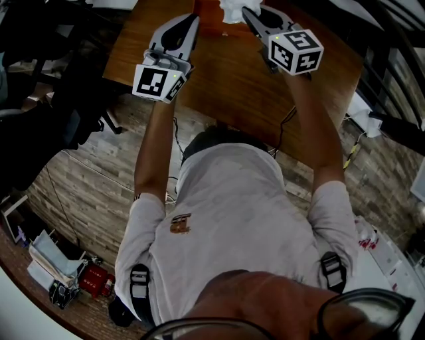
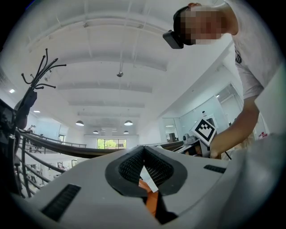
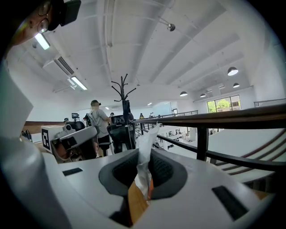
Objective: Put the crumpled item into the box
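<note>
No print can be read anywhere. The cube on each gripper bears only square black-and-white marker patterns, and the small emblem on the chest of the person's shirt (image 1: 180,224) is too small to make out.

The crumpled item (image 3: 145,152) is a white, wrinkled twist of thin material. In the right gripper view it stands up out of the jaws as a narrow strip. Its long axis runs along the line of the jaws, and its free tip is uppermost, leaning a little to the right. In the head view it shows as a white bunch (image 1: 232,9) at the top edge, just off the tip of the right gripper (image 1: 247,12) and above the far part of the brown wooden bench (image 1: 226,80).

The right gripper (image 3: 143,172) has its jaws drawn nearly together, and the dark ribbed pads pinch the lower end of the crumpled item.

The left gripper (image 2: 145,167) is also closed down. Its pads nip a thin flap (image 2: 149,179), white on the upper face with orange beneath. In the head view the left gripper (image 1: 192,20) points at a sliver of an orange box (image 1: 208,10) that lies on the bench between the two gripper tips, just beside the crumpled item. Little of the box shows, as the frame cuts it off.
</note>
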Available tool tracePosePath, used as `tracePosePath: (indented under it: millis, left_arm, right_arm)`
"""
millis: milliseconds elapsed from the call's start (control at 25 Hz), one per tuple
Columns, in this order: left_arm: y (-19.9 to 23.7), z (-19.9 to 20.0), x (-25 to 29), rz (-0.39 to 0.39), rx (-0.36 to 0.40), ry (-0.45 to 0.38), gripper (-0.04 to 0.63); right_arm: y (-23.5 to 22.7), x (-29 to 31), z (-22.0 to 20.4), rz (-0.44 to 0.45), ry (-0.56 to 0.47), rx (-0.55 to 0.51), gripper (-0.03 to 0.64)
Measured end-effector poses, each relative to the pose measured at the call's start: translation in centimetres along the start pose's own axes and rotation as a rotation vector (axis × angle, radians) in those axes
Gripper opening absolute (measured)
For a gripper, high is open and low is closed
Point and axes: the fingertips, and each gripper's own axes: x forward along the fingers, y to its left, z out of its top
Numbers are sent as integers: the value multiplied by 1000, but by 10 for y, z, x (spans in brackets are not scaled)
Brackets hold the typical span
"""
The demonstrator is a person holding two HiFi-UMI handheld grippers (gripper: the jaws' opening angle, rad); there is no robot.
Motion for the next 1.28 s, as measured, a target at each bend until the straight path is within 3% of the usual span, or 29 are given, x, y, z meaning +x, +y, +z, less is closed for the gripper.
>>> tracePosePath:
  millis: [560,880,1280]
  left_arm:
    - [20,-30,34,-27,-1,40,20]
    - [35,-44,38,-9,-29,64,20]
    - [61,-55,33,8,-44,94,20]
  right_arm:
    - [-45,69,-53,-21,215,27,69]
    - [-69,103,-86,-60,359,54,69]
    - [-75,144,-120,-47,536,108,69]
